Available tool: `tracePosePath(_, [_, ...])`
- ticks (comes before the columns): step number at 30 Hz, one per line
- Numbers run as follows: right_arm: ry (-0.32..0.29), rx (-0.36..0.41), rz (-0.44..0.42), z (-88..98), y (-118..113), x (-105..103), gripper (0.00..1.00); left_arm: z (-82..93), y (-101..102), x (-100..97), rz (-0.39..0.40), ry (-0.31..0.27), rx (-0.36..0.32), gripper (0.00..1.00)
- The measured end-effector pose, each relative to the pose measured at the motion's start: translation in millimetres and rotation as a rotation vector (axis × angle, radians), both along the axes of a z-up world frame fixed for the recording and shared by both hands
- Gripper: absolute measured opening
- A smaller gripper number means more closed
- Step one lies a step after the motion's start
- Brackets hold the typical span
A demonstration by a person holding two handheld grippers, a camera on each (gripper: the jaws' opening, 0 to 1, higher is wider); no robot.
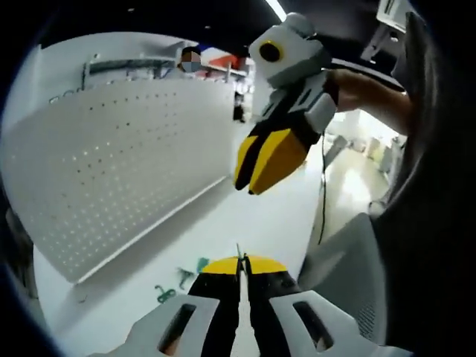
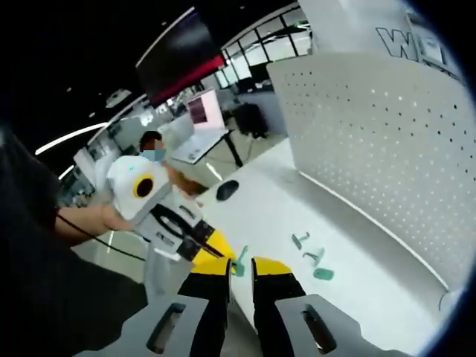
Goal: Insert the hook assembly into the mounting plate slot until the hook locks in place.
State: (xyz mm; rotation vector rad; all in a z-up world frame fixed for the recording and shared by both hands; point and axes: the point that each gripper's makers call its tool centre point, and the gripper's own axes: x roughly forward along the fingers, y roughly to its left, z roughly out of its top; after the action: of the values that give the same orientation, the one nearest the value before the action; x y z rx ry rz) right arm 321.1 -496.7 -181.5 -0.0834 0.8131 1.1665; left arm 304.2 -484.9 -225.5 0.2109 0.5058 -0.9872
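Hooks lying loose on the table, pegboard standing bare

Left gripper view. Jaws of the left gripper [image 1: 243, 266] are rising from the bottom edge, yellow tips pressed nearly together, with a thin sliver of metal showing in the seam between them; what that sliver belongs to is too small to tell. Beyond them the white table [image 1: 223, 223] is running up to the perforated mounting plate [image 1: 119, 171], which is standing upright along the table's far side and bulging with the lens. Two small green hooks [image 1: 182, 279] are lying on the table just left of the jaw tips, partly cut off by the gripper body, their shapes hard to read. The right gripper [image 1: 260, 167] is hanging in the air above the table, well clear of the plate, its yellow-and-black jaws pointing down and looking closed with nothing visible between them; a person's forearm [image 1: 372, 93] is reaching in behind it.

Right gripper view. The right gripper's own jaws [image 2: 239, 269] are standing slightly apart with a narrow gap and nothing in it. The left gripper [image 2: 223, 249] is coming in from the left, its tip meeting a green hook piece [image 2: 240, 259] just beside the gap; whether it is actually gripping that piece I cannot tell. Three more green hooks [image 2: 312, 260] are lying on the table, near the foot of the plate but apart from it.
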Motion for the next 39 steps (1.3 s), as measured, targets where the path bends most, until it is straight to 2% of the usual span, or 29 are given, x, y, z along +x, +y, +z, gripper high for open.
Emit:
tracePosePath(6, [0.008,-0.036,0.001,-9.0,2.0,7.5,0.09,0.3,2.8,8.4,0.004,-0.055,0.035,0.02])
tracePosePath(12, [0.089,-0.029,-0.025,-18.5,11.8,24.9,0.08,0.6,-1.0,14.2,-0.007,-0.104,0.069,0.02])
tracePosePath(16, [0.116,-0.053,-0.012,-26.6,22.3,34.7,0.08,0.2,-4.6,16.2,-0.023,-0.134,0.102,0.02])
tracePosePath(18, [0.149,-0.07,0.003,-32.1,27.8,37.8,0.08,-0.2,-5.9,17.0,-0.028,-0.14,0.112,0.02])
tracePosePath(19, [0.203,-0.092,0.012,-37.0,29.2,34.9,0.08,-0.5,-5.9,17.6,-0.031,-0.147,0.122,0.02])
tracePosePath(22, [0.241,-0.119,0.033,-46.4,36.2,33.9,0.09,-0.2,-6.3,18.0,-0.041,-0.166,0.147,0.02])
tracePosePath(24, [0.304,-0.148,0.059,-54.6,39.8,26.1,0.09,-0.8,-6.1,17.5,-0.049,-0.175,0.167,0.02])
tracePosePath(26, [0.342,-0.176,0.063,-61.6,41.0,23.7,0.08,-2.2,-5.5,17.1,-0.057,-0.187,0.195,0.02])
tracePosePath(28, [0.341,-0.194,0.066,-68.2,43.1,26.8,0.09,-3.7,-5.6,15.7,-0.067,-0.197,0.213,0.02])
tracePosePath(29, [0.36,-0.193,0.07,-69.3,44.1,25.9,0.09,-4.4,-5.8,14.9,-0.068,-0.19,0.211,0.02])
tracePosePath(30, [0.413,-0.19,0.059,-69.9,45.0,22.6,0.09,-3.7,-6.6,14.5,-0.07,-0.192,0.206,0.02])
tracePosePath(32, [0.418,-0.193,0.058,-73.0,46.0,24.7,0.09,-2.0,-7.9,13.9,-0.073,-0.197,0.201,0.02])
tracePosePath(35, [0.478,-0.195,0.055,-73.8,47.7,18.6,0.04,-1.6,-9.8,13.4,-0.078,-0.192,0.197,0.02])
tracePosePath(37, [0.466,-0.195,0.052,-73.5,47.5,19.4,0.03,-2.3,-10.8,13.7,-0.08,-0.193,0.203,0.02])
tracePosePath(39, [0.479,-0.188,0.048,-71.9,47.7,17.6,0.02,-2.9,-11.1,13.2,-0.081,-0.187,0.202,0.02])
